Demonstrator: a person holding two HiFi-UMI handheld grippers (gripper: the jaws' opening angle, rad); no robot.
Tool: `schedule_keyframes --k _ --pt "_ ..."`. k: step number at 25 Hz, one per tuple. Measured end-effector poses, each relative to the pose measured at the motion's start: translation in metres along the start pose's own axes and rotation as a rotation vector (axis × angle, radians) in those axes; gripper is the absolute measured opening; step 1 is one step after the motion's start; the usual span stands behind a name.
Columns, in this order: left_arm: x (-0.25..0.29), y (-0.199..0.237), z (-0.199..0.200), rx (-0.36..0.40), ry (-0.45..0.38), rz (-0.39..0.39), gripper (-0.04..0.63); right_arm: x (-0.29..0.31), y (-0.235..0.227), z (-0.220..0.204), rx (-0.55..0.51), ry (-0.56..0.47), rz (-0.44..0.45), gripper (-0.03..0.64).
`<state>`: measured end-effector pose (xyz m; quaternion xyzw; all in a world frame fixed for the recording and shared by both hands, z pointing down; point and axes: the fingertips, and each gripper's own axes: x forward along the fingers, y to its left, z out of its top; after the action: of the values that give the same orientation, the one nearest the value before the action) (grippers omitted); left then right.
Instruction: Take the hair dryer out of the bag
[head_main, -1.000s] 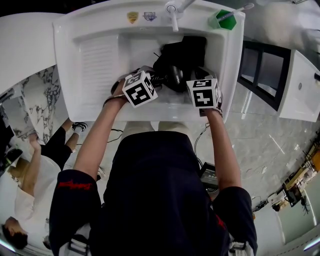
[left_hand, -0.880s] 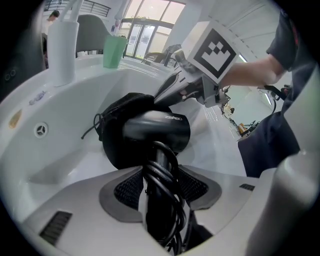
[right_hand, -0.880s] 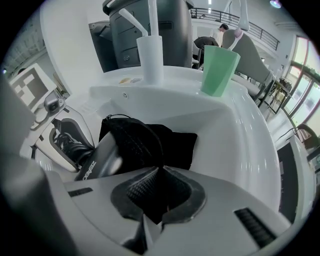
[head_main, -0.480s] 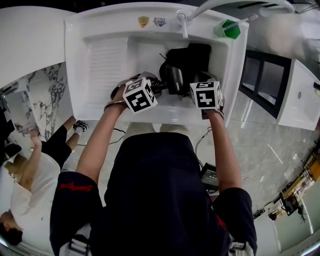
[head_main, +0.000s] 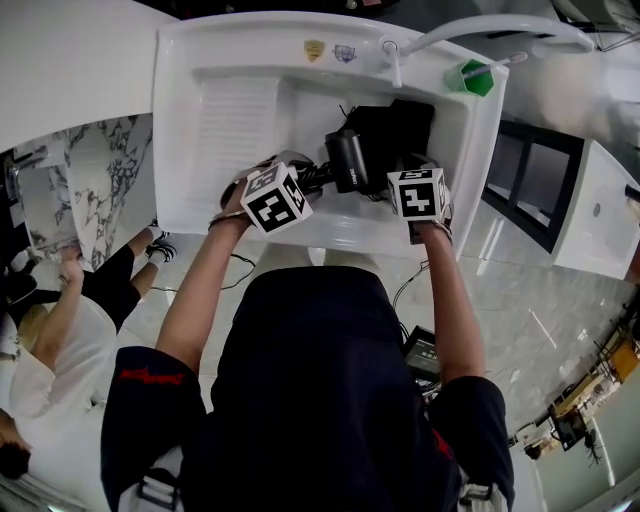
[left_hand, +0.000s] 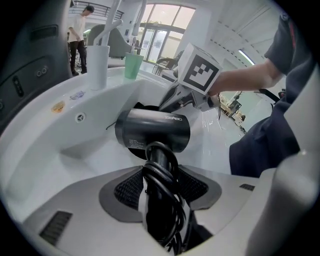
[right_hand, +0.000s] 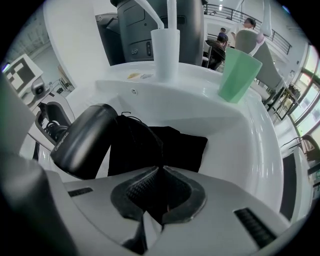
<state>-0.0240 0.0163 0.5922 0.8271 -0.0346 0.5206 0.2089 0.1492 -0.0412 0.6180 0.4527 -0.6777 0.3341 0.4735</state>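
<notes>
In the white sink (head_main: 230, 120) lies a black cloth bag (head_main: 398, 128), and the black hair dryer (head_main: 347, 160) hangs just left of its mouth. My left gripper (head_main: 308, 180) is shut on the dryer's handle. The left gripper view shows the cord-wrapped handle (left_hand: 162, 200) pinched in the left gripper (left_hand: 161, 186), with the barrel (left_hand: 155, 131) above it. My right gripper (head_main: 412, 168) is shut on the bag's near edge. In the right gripper view, black fabric (right_hand: 160, 150) runs into the shut right gripper (right_hand: 160, 192), and the dryer (right_hand: 82, 140) is at the left.
A faucet (head_main: 395, 55) stands on the sink's far rim, with a green cup (head_main: 472, 78) holding a toothbrush beside it. A white cup (right_hand: 165, 47) is also on the rim. A ribbed drainboard (head_main: 232, 115) fills the sink's left part. Other people stand at the far left (head_main: 60, 330).
My left gripper has drawn the hair dryer left and upward, away from the bag, so more of the barrel shows. The right gripper has stayed on the bag.
</notes>
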Motion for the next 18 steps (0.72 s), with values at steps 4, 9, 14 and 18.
schedule_keyframes --k 4,9,14,18 --pt "-0.008 0.001 -0.005 -0.04 -0.015 0.013 0.221 0.003 0.006 -0.001 -0.027 0.016 0.008 0.046" --pt "-0.018 0.006 -0.01 -0.069 -0.035 0.046 0.221 0.006 0.012 -0.002 -0.058 0.034 0.022 0.046" --pt "-0.028 0.017 -0.017 -0.111 -0.062 0.092 0.221 0.009 0.019 -0.002 -0.101 0.059 0.035 0.046" --pt "-0.037 0.029 -0.025 -0.186 -0.093 0.136 0.221 0.014 0.025 -0.004 -0.143 0.092 0.044 0.046"
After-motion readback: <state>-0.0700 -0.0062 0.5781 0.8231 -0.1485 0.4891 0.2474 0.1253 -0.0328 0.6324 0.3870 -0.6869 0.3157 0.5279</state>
